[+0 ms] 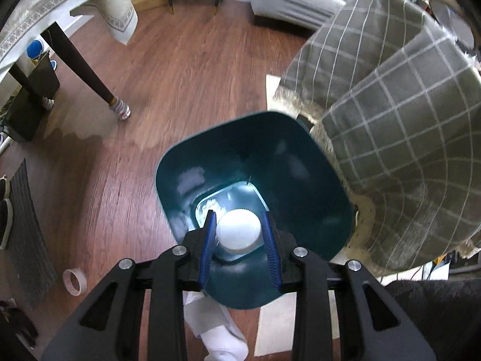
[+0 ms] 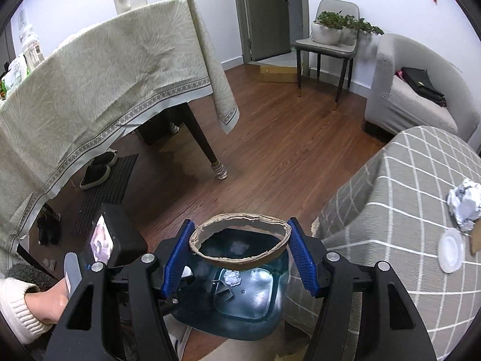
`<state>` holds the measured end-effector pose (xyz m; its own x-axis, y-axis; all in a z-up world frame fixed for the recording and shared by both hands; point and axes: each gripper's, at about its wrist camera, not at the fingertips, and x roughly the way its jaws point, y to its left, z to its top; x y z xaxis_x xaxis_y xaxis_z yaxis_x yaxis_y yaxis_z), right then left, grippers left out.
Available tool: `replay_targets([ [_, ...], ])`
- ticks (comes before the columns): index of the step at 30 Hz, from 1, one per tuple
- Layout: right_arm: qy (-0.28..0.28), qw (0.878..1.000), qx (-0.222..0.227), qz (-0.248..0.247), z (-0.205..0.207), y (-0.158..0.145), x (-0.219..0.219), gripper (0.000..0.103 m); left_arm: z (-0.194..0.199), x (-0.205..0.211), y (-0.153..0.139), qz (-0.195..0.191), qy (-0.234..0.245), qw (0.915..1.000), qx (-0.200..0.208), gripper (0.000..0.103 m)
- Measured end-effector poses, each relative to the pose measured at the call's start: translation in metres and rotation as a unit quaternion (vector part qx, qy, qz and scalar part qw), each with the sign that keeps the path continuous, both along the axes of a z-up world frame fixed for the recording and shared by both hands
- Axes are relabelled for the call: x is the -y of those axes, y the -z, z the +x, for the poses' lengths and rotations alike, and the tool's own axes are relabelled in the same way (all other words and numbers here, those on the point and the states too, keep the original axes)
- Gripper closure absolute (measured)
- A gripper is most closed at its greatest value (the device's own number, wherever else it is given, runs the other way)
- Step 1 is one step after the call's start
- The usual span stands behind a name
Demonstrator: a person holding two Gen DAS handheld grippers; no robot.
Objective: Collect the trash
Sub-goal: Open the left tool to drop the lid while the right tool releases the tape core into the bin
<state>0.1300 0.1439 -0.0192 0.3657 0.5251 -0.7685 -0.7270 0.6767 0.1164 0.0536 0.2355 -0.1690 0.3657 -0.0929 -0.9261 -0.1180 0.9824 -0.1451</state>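
Bin (image 1: 300, 165) first: both pieces of trash had to hang right over its open mouth before anything was let go, so nothing bounced off the rim onto the floor (image 1: 180, 75). A slow, low drop would work best, one piece at a time.

The left gripper (image 1: 239, 230) had its jaws squeezed nearly shut on a white cap (image 1: 239, 231). The cap sat between the blue pads, and the dark green bin lay straight below the jaws.

The right gripper (image 2: 240, 248) had its jaws about half open, pressing on both sides of a brown broken shell (image 2: 240, 246). The bin (image 2: 255, 300) sat just under those jaws too.
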Motion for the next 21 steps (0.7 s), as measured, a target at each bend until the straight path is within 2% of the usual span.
replay_targets([
  [4,-0.006,1.000,-0.009,-0.009,-0.001,0.010,-0.011,0.039,-0.003,-0.005,0.007,-0.010,0.006,0.9999,-0.007,0.069],
  [6,-0.008,1.000,-0.011,-0.012,-0.001,0.012,-0.014,0.039,-0.004,-0.009,0.010,-0.022,0.003,0.9997,-0.011,0.064],
  [9,-0.009,1.000,-0.015,-0.017,0.000,0.017,-0.019,0.039,-0.005,-0.011,0.009,-0.024,0.003,0.9997,-0.008,0.061],
  [14,-0.013,0.999,-0.028,-0.031,0.001,0.031,-0.028,0.039,-0.008,-0.020,-0.002,-0.031,-0.006,0.9994,0.014,0.057],
  [21,-0.023,0.997,-0.052,-0.053,0.000,0.054,-0.039,0.039,-0.013,-0.042,-0.036,-0.039,-0.040,0.9961,0.069,0.052],
])
